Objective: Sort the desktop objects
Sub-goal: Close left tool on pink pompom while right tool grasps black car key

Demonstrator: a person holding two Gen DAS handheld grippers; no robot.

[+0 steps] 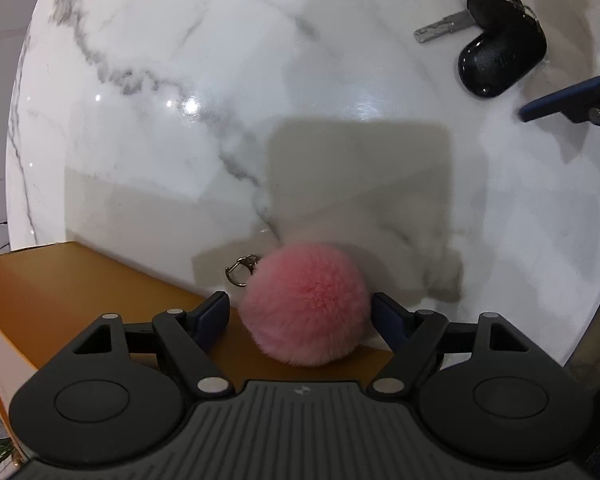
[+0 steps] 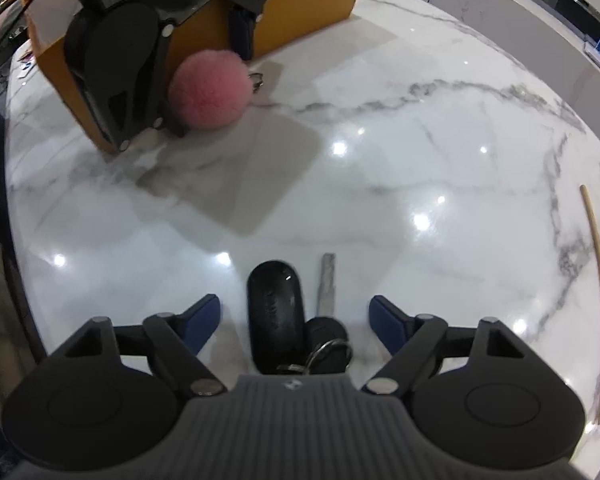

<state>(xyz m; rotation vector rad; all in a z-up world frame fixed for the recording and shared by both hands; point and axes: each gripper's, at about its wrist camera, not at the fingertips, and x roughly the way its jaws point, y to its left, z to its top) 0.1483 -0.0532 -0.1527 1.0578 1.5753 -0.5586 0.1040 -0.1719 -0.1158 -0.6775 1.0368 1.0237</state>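
Sorting barely begun: left gripper (image 1: 298, 312) apart, straddling the pompom (image 1: 306, 304) beside the box (image 1: 80, 300), pads not pressing; right gripper (image 2: 294, 320) apart around the fob (image 2: 274, 316) and key (image 2: 327, 284) on the table (image 2: 420, 160); stick (image 2: 598, 280) untouched, nothing seen placed

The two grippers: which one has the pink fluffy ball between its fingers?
The left gripper: its open jaws flank the pink pompom beside the orange box. The right gripper instead straddles the black key fob.
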